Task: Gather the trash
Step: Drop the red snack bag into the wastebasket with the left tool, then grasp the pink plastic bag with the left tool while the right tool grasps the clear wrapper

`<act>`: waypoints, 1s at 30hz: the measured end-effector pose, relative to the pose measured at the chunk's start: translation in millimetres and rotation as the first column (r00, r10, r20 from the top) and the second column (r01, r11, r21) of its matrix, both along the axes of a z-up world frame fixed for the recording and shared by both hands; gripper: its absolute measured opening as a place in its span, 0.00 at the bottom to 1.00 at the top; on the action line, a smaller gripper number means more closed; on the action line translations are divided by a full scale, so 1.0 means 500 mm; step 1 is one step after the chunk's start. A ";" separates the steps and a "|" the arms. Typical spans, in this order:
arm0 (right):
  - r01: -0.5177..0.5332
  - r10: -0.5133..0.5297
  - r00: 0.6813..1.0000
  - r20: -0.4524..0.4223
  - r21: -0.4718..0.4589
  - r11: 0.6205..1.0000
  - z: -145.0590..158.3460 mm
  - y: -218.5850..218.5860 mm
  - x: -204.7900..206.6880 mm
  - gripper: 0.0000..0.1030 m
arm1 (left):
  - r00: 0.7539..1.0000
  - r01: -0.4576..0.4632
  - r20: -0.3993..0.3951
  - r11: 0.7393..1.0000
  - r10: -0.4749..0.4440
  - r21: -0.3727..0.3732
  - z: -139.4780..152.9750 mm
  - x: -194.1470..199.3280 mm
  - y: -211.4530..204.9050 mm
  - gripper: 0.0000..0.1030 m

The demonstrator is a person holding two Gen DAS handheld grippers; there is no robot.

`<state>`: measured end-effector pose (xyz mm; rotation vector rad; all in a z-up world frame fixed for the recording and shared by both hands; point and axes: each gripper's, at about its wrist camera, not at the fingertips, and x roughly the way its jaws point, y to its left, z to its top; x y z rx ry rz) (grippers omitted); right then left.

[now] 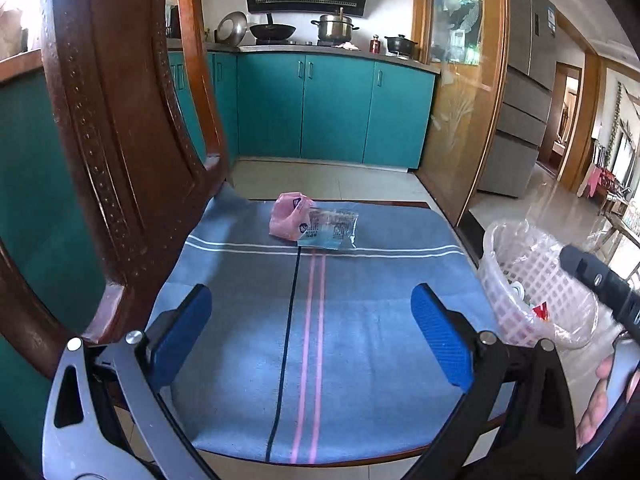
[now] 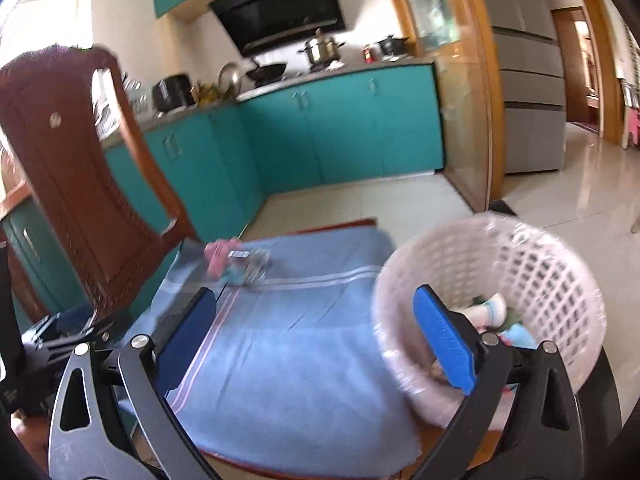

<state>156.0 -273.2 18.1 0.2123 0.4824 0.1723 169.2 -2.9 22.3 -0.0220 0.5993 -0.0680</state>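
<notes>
One wooden chair [image 1: 120,152], its seat covered by one blue striped cloth [image 1: 248,360]; on the far part of the cloth, two pieces of trash touching each other: one pink wrapper [image 1: 286,216] and one clear printed wrapper [image 1: 334,228], the clear one overlapping the pink one's right side; both lie just beyond the white stripes of the cloth.

One white lattice basket [image 2: 552,280] lined with clear plastic, standing beside the chair's right edge; several discarded items lie inside, count unclear through the blur.

Two grippers; left gripper [image 1: 312,328] hangs over the near half of the seat, pointing down and forward at the wrappers, jaws spread wide, nothing between the blue pads; well short of the trash.

Right gripper [image 2: 320,332] straddles the basket rim, one finger over the cloth, the other in front of the basket's mouth; jaws wide, empty; view blurred.

One hand [image 1: 600,404] shows at the left view's lower right edge, fingers wrapped on a dark handle.
</notes>
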 end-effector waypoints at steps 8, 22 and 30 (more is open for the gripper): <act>-0.027 0.024 0.998 -0.060 -0.062 0.998 -0.027 0.065 0.019 0.94 | 0.999 0.019 0.032 1.000 -0.020 0.020 0.000 0.005 0.000 0.97; -0.042 0.017 0.963 -0.268 -0.088 0.995 -0.108 0.295 0.363 0.94 | 0.996 -0.078 0.047 0.993 0.082 -0.086 0.018 0.029 0.132 0.97; -0.069 0.026 0.931 -0.363 -0.107 0.992 -0.158 0.336 0.481 0.42 | 0.996 -0.084 0.024 0.992 0.087 -0.092 0.013 0.043 0.141 0.97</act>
